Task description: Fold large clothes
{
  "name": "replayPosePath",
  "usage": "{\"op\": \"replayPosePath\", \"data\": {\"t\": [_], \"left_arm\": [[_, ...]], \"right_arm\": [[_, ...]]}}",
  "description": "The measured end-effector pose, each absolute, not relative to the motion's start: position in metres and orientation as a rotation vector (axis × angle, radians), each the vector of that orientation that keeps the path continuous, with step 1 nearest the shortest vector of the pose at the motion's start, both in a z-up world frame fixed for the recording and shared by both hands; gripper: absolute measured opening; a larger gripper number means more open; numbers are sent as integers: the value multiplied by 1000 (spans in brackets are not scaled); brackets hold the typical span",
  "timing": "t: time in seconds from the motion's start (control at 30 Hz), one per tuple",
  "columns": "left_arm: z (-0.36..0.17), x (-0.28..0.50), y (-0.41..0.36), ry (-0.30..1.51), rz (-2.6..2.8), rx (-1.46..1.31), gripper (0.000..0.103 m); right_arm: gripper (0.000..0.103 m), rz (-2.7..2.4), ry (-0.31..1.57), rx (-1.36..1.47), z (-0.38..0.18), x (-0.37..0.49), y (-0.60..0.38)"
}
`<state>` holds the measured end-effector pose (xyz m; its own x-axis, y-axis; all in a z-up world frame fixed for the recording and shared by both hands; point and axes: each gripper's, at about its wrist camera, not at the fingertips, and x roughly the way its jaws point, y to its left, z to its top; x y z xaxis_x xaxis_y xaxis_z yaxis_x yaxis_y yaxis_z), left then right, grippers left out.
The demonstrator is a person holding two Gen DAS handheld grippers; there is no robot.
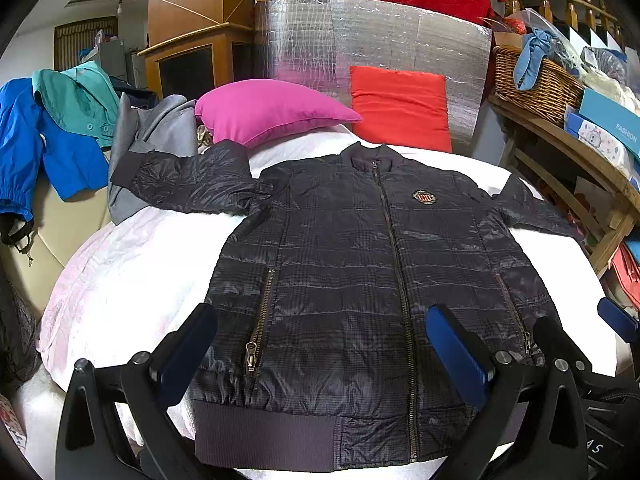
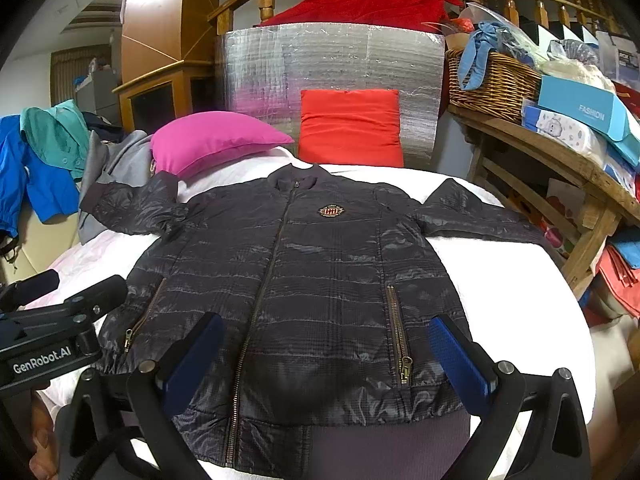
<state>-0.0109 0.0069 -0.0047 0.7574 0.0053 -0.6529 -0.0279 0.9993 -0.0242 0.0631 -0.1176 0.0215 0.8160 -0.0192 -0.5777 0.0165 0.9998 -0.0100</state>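
A dark quilted jacket (image 1: 344, 272) (image 2: 288, 288) lies flat and zipped on a white sheet (image 1: 132, 280) (image 2: 508, 280), front up, both sleeves spread out to the sides. A round badge (image 1: 425, 197) (image 2: 333, 211) sits on its chest. My left gripper (image 1: 320, 356) hovers open above the jacket's hem, left of the main zip, holding nothing. My right gripper (image 2: 328, 360) is open too, over the hem right of the main zip, near a pocket zip (image 2: 400, 336). The left gripper (image 2: 52, 304) also shows at the left edge of the right wrist view.
A pink pillow (image 1: 268, 110) and a red cushion (image 1: 400, 106) lean at the head, before a silver foil panel (image 1: 360, 36). Blue, green and grey clothes (image 1: 60, 136) pile at left. A wooden bench (image 2: 560, 168) with a wicker basket (image 2: 488, 80) and boxes stands at right.
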Motion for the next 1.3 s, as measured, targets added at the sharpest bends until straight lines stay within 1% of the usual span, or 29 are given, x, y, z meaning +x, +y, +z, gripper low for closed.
{"op": "replayPosePath", "data": {"t": [0.9,1.3], "left_arm": [[-3,-10,9,710,16,-30,103],[-12,-2,1,731,14,-18,103]], "right_arm": [[103,-11,616,-6,21,65,-118],[103,-8,636,13,11,70,-125]]}}
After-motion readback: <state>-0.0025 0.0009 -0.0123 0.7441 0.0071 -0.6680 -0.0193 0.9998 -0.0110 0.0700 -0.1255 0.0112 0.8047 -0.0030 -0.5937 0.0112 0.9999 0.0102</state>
